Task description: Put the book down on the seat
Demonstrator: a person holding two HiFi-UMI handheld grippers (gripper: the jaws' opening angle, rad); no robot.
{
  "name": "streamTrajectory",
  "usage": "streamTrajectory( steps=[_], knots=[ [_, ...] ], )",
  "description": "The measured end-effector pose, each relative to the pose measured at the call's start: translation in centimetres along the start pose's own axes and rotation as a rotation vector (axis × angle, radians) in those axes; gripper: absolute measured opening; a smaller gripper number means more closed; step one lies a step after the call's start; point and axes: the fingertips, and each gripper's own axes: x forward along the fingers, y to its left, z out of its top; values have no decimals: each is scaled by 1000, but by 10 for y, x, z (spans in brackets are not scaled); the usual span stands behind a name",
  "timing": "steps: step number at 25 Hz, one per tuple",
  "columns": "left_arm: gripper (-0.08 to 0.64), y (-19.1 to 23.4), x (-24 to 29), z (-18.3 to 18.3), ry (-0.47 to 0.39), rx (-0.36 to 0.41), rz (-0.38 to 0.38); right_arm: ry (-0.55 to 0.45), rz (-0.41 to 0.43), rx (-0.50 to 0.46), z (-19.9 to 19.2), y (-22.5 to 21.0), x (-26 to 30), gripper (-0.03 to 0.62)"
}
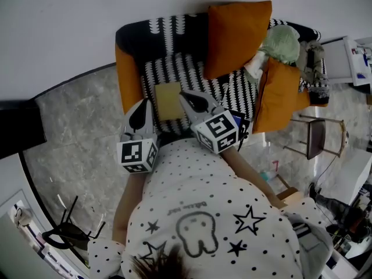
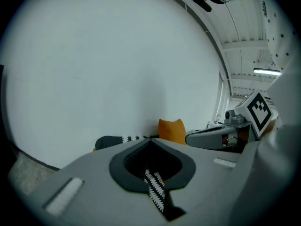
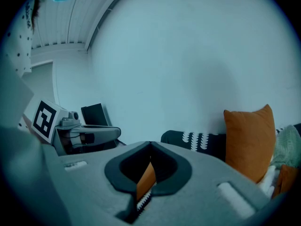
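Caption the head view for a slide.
Book lies on the seat; left gripper and right gripper shut beside it.

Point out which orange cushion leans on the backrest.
The larger orange cushion, upright behind the book; the other cushion stands off to the right.

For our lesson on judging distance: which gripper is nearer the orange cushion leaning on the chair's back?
Right. The right gripper sits below-left of the cushion, over the seat; the left gripper lies further left, beyond the book.
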Motion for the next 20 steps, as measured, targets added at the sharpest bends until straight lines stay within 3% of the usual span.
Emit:
streamTrajectory(
  steps=[9, 20],
  knots=[
    [3, 1, 10, 5, 4, -24, -33, -8, -4, 8, 9, -8, 4, 0],
    [3, 3, 12, 6, 4, 37, -29, -16, -3, 17, 8, -7, 10, 0]
  ],
)
